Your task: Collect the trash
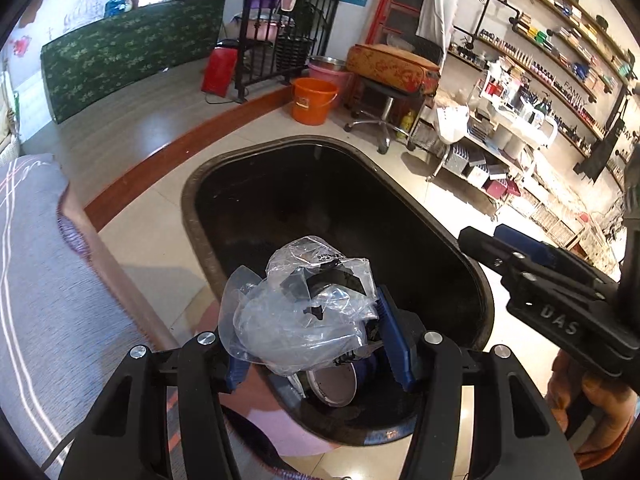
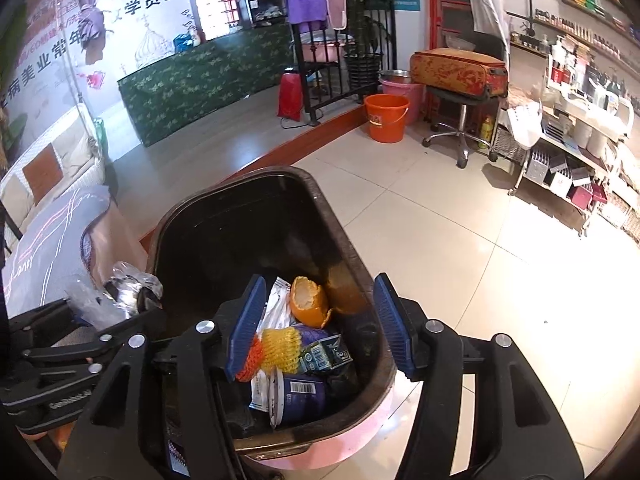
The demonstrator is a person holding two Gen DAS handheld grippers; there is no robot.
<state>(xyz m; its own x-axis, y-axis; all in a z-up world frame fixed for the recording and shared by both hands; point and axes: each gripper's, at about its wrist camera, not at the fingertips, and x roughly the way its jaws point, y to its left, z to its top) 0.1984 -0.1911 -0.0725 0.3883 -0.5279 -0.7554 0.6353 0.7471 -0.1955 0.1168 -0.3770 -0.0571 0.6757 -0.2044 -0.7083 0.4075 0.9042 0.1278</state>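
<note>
Left gripper clamped on crumpled clear plastic wrapper above near end of black-lined pink trash bin, right gripper fingers apart and empty over orange peel, yellow foam net, purple cup inside bin

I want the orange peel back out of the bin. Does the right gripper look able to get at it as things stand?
Probably yes. The right gripper is open and holds nothing, above the trash bin, and the orange peel lies on top of the pile, uncovered. The left gripper, shut on crumpled plastic wrap, is off to the side.
</note>
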